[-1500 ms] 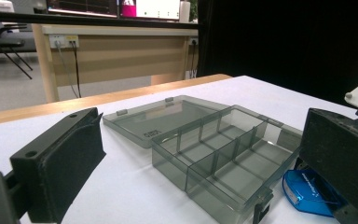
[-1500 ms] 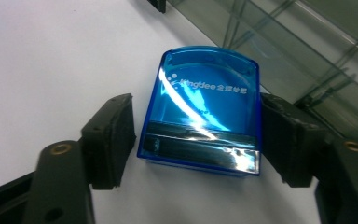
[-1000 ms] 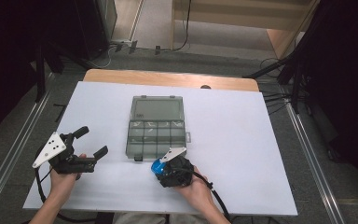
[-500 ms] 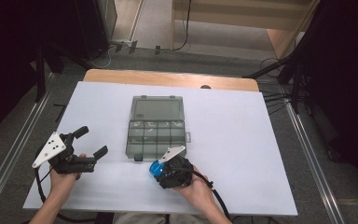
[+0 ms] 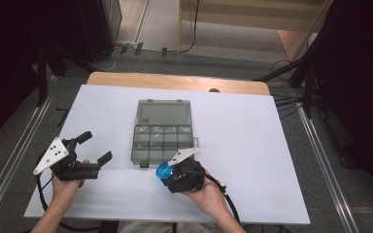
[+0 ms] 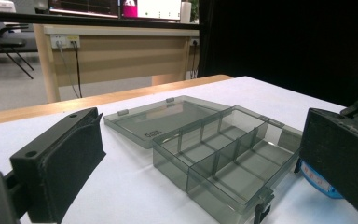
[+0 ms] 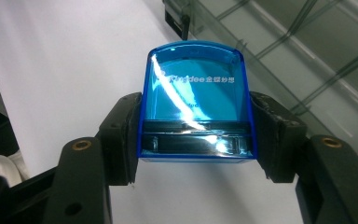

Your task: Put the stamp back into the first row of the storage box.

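High view: a grey compartment box is seen lid-open at the middle of the white table, its compartments bare. The left gripper, jaws apart, is held just left of it. Right gripper view: a blue translucent case is clamped between the right gripper jaws, just beside the box's near edge.

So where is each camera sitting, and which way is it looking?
High view: above the person's side, looking forward and down at the table; both forearms, the left gripper and right gripper show.
Left gripper view: rides the left gripper, looks between its open jaws at the open organizer box.
Right gripper view: rides the right gripper, looks down along its jaws, which clamp the blue item.
Shared: the box and the blue item appear in all three.
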